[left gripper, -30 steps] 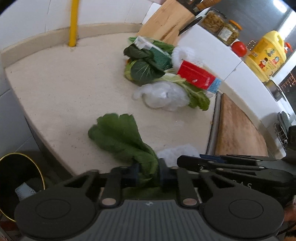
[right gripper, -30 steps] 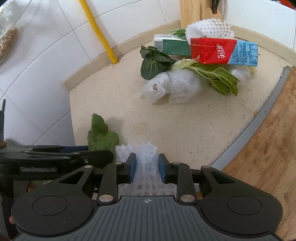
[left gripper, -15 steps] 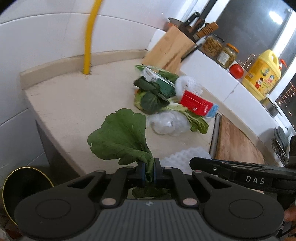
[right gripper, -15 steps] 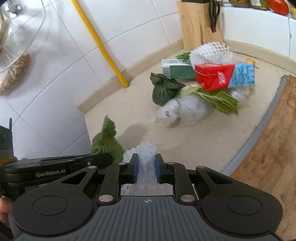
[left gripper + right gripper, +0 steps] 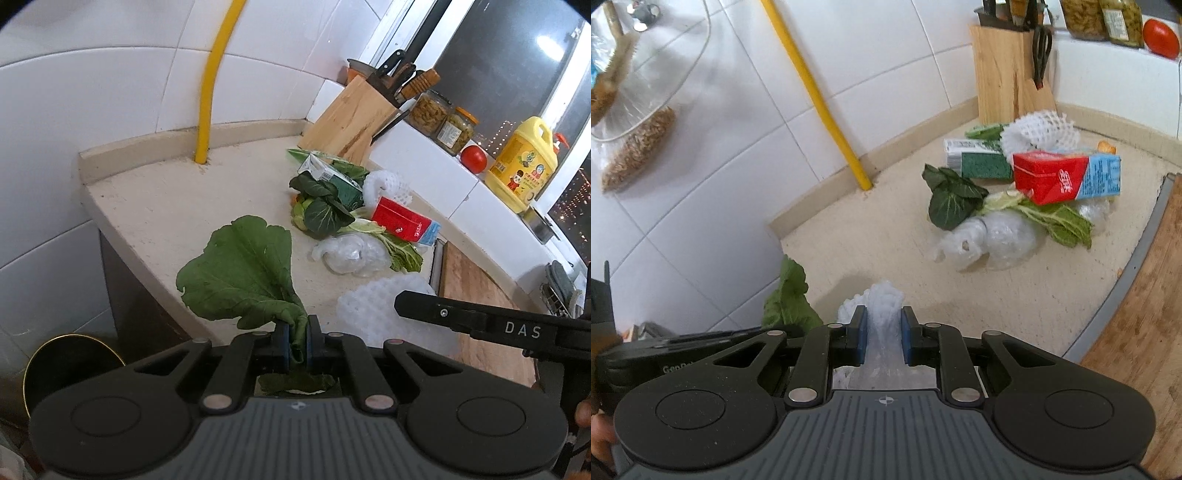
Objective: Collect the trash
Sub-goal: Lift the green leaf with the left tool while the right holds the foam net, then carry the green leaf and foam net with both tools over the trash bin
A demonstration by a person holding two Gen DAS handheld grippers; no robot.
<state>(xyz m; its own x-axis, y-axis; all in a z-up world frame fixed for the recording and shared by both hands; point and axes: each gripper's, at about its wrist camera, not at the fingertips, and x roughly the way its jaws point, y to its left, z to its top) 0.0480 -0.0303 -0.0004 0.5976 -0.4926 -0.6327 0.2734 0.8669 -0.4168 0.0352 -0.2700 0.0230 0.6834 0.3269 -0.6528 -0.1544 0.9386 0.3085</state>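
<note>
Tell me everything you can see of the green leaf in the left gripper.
The green leaf is one broad, dark green vegetable leaf with pale veins and a wavy, slightly torn edge. Its stalk end is pinched between the blue pads of the left gripper, which is shut on it. The blade fans up and leftward, clear of the beige countertop, limp and creased near the stalk.

Bright, fisheye-warped, perhaps slightly blurred

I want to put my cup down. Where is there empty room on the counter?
The beige counter is bare between the yellow pipe and the heap of trash; the wooden board is bare too. It is crowded around the red carton.
</note>
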